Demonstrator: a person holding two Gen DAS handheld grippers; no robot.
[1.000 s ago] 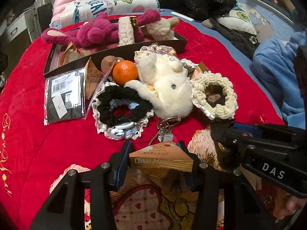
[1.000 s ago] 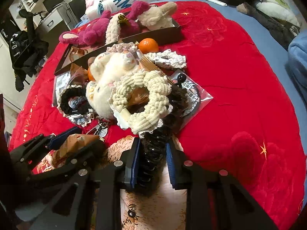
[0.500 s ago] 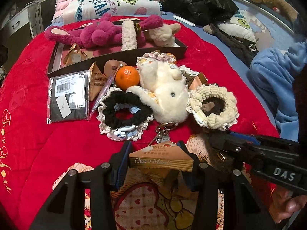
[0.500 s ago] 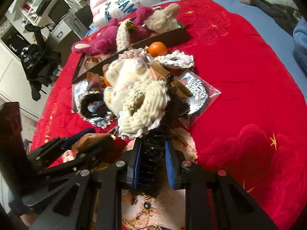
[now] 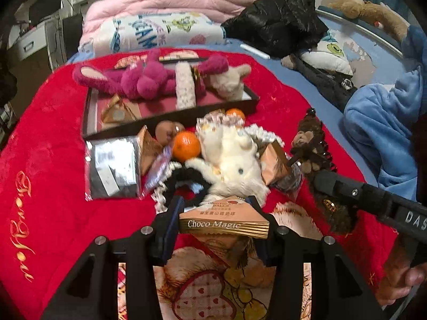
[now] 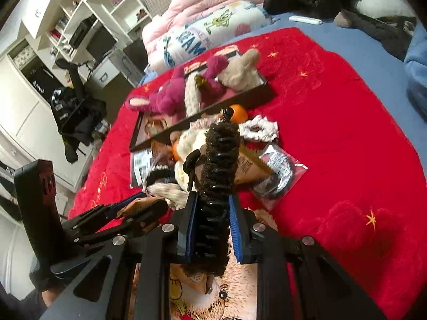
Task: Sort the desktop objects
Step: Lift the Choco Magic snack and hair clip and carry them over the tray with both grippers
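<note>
My left gripper [image 5: 216,213] is shut on a gold "Choco Magic" packet [image 5: 224,221] and holds it above the red blanket. It also shows in the right wrist view [image 6: 141,205]. My right gripper [image 6: 210,208] is shut on a brown fuzzy hair claw clip [image 6: 217,165], lifted and pointing at the pile; the clip also shows in the left wrist view [image 5: 312,144]. The pile holds a white plush [image 5: 234,160], an orange [image 5: 186,145], a black scrunchie [image 5: 184,178] and more gold packets [image 5: 275,165]. A dark tray [image 5: 170,117] behind holds a pink plush [image 5: 144,80].
A silver bag [image 5: 113,168] lies left of the pile. A clear bagged item [image 6: 280,173] and a white scrunchie [image 6: 260,128] lie right of it. A second orange [image 6: 237,113] sits by the tray. Bedding and a black jacket [image 5: 275,18] lie behind.
My right gripper has lifted the claw clip up off the pile; the cream knitted scrunchie no longer hangs on it. My left gripper has risen a little with the packet.
</note>
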